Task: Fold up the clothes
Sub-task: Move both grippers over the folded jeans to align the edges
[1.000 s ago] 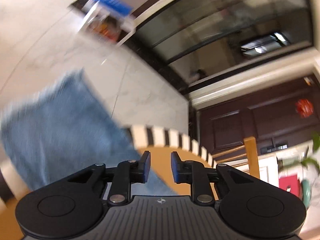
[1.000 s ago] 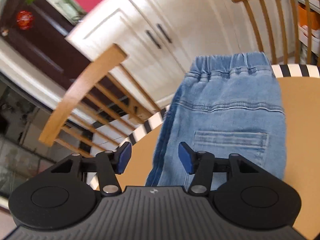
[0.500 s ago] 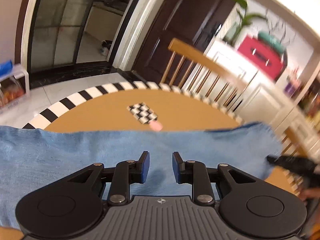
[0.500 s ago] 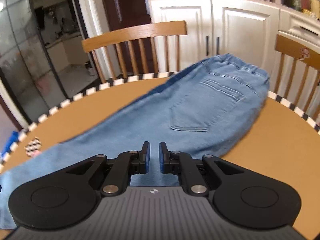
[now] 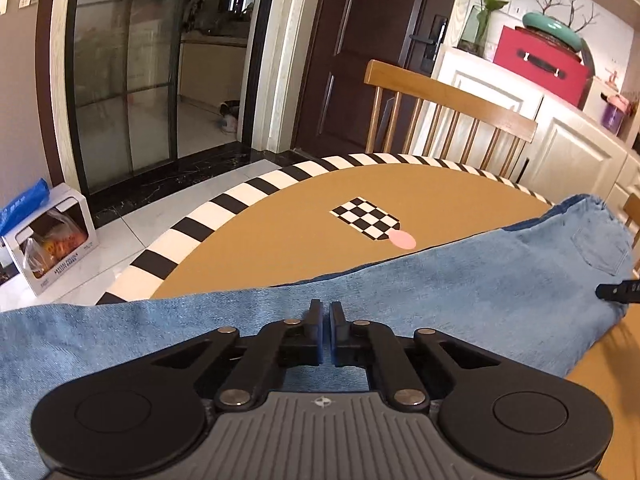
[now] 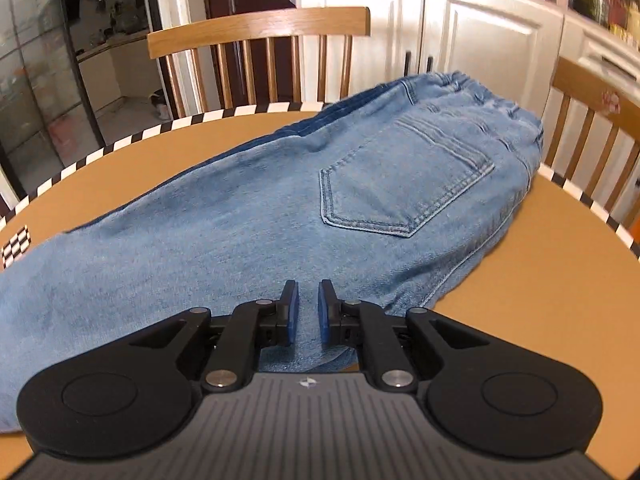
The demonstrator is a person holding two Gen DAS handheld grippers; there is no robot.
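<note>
Basically jeans lie lengthwise across the round table, waistband far from the checker patch. Right gripper pinches denim at the near edge by the seat; left gripper clamps the leg end.

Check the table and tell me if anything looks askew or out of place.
The blue denim jeans lie diagonally across the round tan table, waistband bunched near the far edge and one leg end running past the striped rim on the other side. Nothing looks spilled or damaged.
</note>
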